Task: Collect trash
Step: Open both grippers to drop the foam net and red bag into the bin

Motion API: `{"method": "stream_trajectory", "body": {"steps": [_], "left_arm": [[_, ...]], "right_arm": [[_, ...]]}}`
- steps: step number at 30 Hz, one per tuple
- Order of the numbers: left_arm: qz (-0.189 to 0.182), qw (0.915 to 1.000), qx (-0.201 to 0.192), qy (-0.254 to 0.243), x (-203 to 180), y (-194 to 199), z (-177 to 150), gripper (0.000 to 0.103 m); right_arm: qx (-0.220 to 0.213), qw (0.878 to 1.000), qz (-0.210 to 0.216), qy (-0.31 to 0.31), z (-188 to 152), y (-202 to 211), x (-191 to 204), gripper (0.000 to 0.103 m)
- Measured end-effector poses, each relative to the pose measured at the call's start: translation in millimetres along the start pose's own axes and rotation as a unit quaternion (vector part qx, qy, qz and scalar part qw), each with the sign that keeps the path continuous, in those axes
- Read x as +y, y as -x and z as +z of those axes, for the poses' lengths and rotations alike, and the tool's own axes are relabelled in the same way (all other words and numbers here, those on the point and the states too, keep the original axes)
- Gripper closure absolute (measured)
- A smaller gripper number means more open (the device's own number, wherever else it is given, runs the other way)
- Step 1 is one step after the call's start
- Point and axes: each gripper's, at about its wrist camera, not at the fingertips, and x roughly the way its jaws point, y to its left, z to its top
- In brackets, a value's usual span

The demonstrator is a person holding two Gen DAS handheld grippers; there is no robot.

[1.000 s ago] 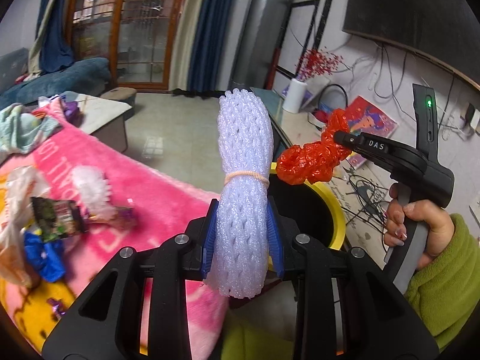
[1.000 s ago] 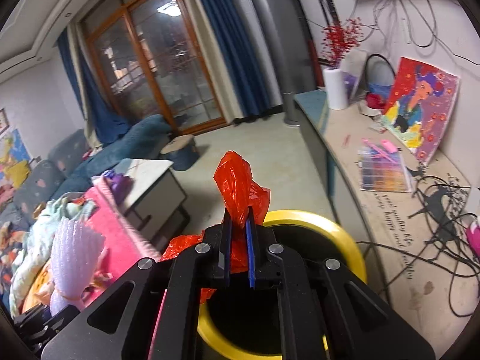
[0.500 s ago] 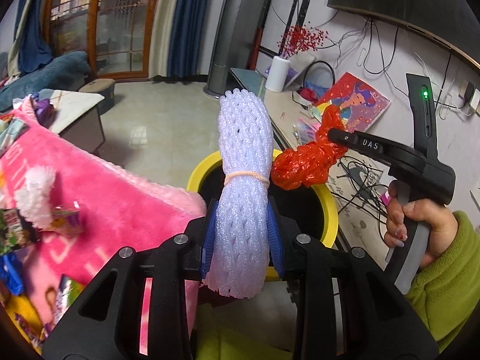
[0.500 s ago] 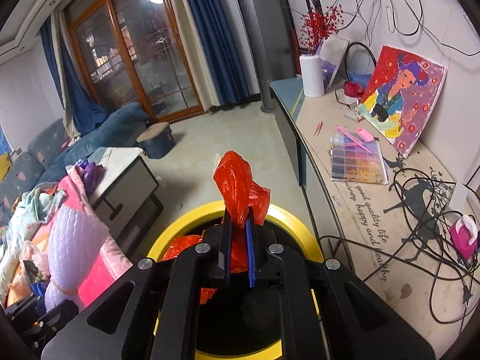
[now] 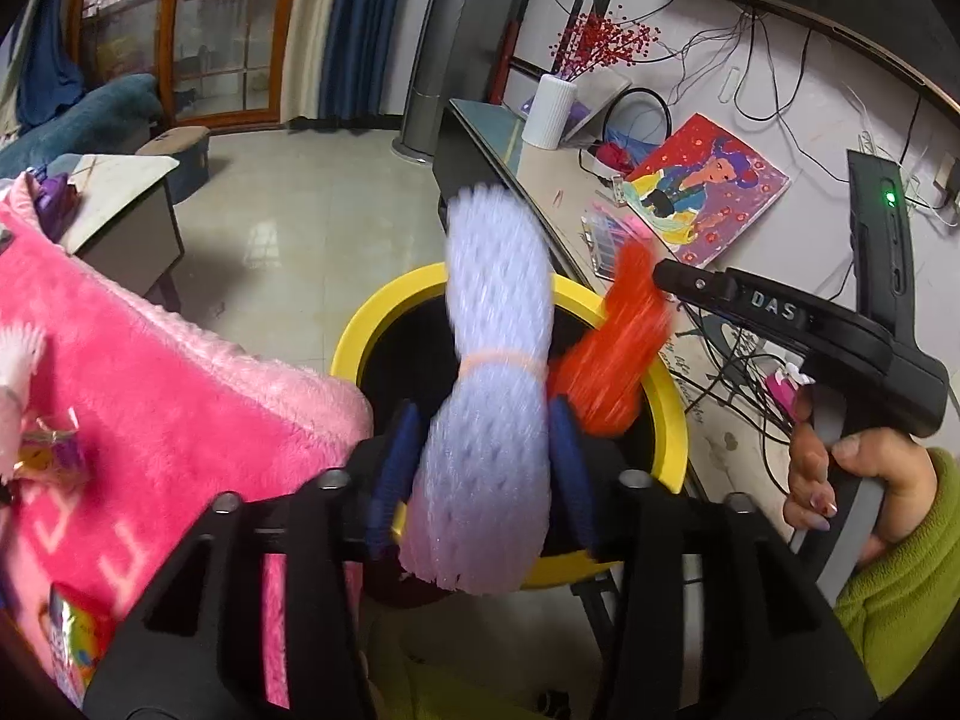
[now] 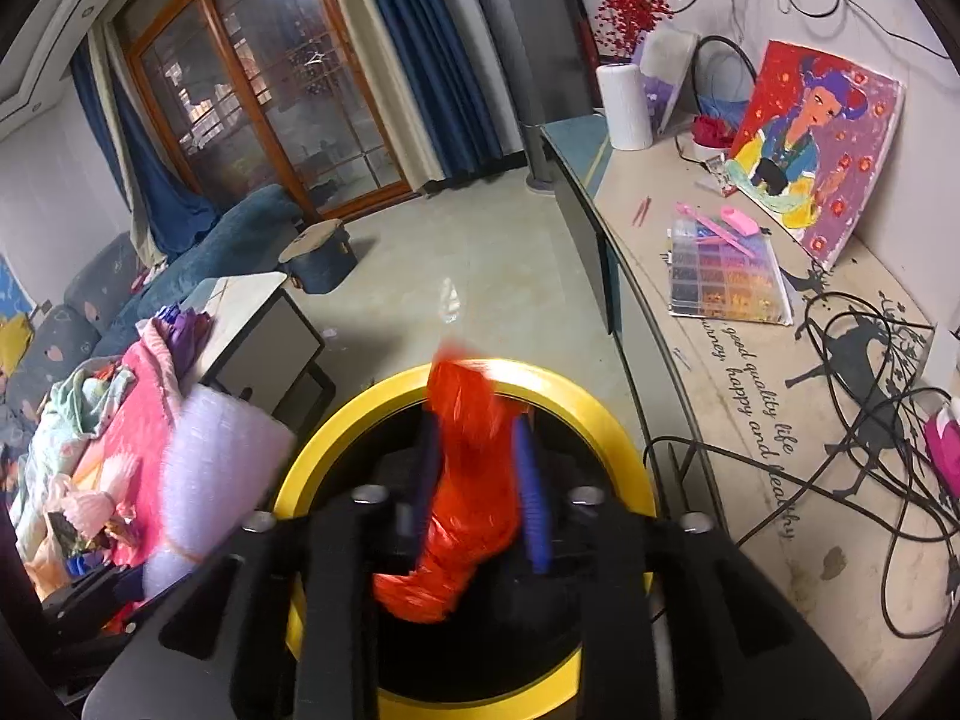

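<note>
Since half a second ago both pairs of jaws have opened, and the two pieces, now blurred, seem to be dropping. The left gripper (image 5: 483, 468) has its fingers apart around the white foam net bundle (image 5: 495, 360), and the right gripper (image 6: 477, 492) is spread beside the red plastic bag (image 6: 462, 504); both are above the yellow-rimmed bin (image 5: 384, 312), surely so they fall inside. The pink blanket (image 5: 168, 384), touching the bin's left side, carries more wrappers.

Left tongs (image 5: 487, 462) parted; right tongs (image 6: 477, 498) parted.
</note>
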Motion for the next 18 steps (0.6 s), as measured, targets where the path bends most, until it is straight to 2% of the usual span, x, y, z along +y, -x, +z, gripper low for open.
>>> {"method": "stream_trajectory", "body": {"steps": [1, 3, 7, 9, 11, 18], "left_arm": [[-0.002, 1.0000, -0.003, 0.001, 0, 0, 2, 0.055], [0.000, 1.0000, -0.008, 0.005, 3, 2, 2, 0.039], [0.003, 0.9998, -0.016, 0.011, 8, 8, 3, 0.024], [0.011, 0.9994, -0.028, 0.014, 11, 17, 2, 0.011], [0.017, 0.9989, -0.038, 0.020, 14, 26, 1, 0.011], [0.054, 0.9953, -0.071, 0.039, 32, 58, -3, 0.011]], "right_arm": [[0.000, 1.000, 0.001, -0.001, 0, 0, -1, 0.069], [-0.002, 1.000, 0.000, -0.004, 0, 0, -2, 0.067], [-0.008, 1.000, -0.001, -0.009, 1, 3, -2, 0.063], [-0.017, 1.000, 0.000, -0.008, 1, 8, 1, 0.060], [-0.024, 1.000, 0.004, -0.007, 2, 12, 7, 0.055], [-0.044, 0.999, 0.029, 0.014, 2, 30, 40, 0.049]]}}
